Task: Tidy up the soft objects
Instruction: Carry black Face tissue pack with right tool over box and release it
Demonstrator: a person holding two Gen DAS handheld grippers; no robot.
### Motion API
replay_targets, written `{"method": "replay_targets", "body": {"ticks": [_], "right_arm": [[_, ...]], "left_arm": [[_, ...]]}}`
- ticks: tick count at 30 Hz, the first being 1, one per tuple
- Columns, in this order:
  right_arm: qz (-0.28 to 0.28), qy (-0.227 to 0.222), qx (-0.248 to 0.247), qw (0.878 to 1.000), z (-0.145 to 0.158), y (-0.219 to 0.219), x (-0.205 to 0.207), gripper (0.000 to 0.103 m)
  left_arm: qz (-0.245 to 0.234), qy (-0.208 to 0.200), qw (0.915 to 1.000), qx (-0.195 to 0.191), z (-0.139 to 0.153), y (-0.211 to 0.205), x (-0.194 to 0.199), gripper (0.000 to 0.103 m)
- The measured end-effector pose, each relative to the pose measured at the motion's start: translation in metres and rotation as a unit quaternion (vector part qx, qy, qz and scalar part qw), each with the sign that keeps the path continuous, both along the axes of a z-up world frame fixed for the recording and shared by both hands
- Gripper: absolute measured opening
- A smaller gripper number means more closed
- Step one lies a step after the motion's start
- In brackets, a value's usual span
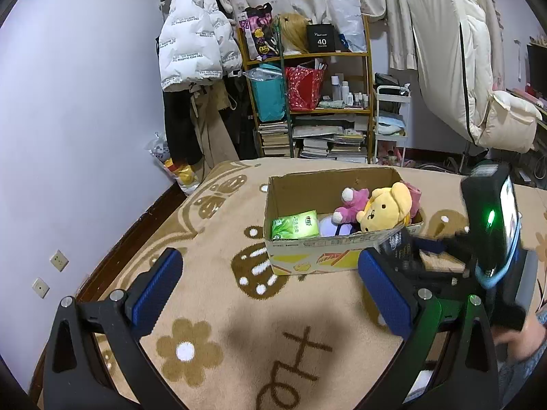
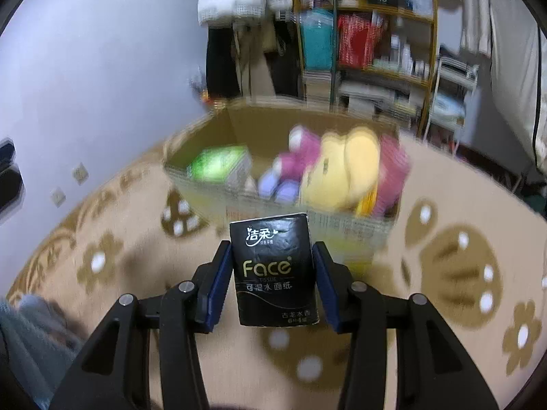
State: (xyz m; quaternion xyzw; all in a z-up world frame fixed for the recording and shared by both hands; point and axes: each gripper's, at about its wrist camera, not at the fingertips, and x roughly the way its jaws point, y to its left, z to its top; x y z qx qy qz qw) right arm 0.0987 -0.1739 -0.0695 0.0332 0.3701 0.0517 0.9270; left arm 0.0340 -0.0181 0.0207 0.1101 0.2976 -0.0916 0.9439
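Observation:
A cardboard box [image 1: 307, 256] stands on the beige rug. It holds a green tissue pack [image 1: 295, 225], a yellow bear plush [image 1: 386, 210], a pink plush [image 1: 352, 205] and a pale purple item [image 1: 333, 229]. My left gripper [image 1: 270, 290] is open and empty, low over the rug in front of the box. My right gripper [image 2: 271, 285] is shut on a black "Face" tissue pack [image 2: 275, 270], held upright just before the box [image 2: 218, 201]. The right gripper also shows in the left wrist view [image 1: 403, 242], at the box's near right corner.
A wooden shelf [image 1: 307, 102] with books, bags and bottles stands behind the box. Coats [image 1: 195, 41] hang at the wall on the left. A white cart [image 1: 391, 126] and a padded chair [image 1: 478, 78] stand at the right. The flower-patterned rug [image 1: 222, 324] lies around the box.

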Motion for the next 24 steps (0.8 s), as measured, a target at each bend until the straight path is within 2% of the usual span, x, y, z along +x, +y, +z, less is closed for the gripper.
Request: {"method": "replay_targets", "body": {"ticks": [3,11,19,24], "right_arm": [[-0.010,-0.039,-0.023,0.999,0.016,0.000,0.011,0.049],[-0.017,-0.077,0.000,0.997,0.024,-0.012,0.049,0.049],[-0.006,-0.049,-0.004,0.999,0.003,-0.005,0.076,0.050],[0.002,-0.038,-0.007,0.999,-0.003,-0.003,0.078,0.050]], "left_arm": [[-0.001,0.001,1.0000,0.001,0.001,0.000,0.001,0.102],[0.002,0.009,0.9999,-0.007,-0.001,0.002,0.005,0.102],[0.007,0.007,0.9999,-0.009,-0.003,0.003,0.007,0.102],[0.012,0.006,0.9998,-0.014,-0.003,0.005,0.008,0.102]]}}
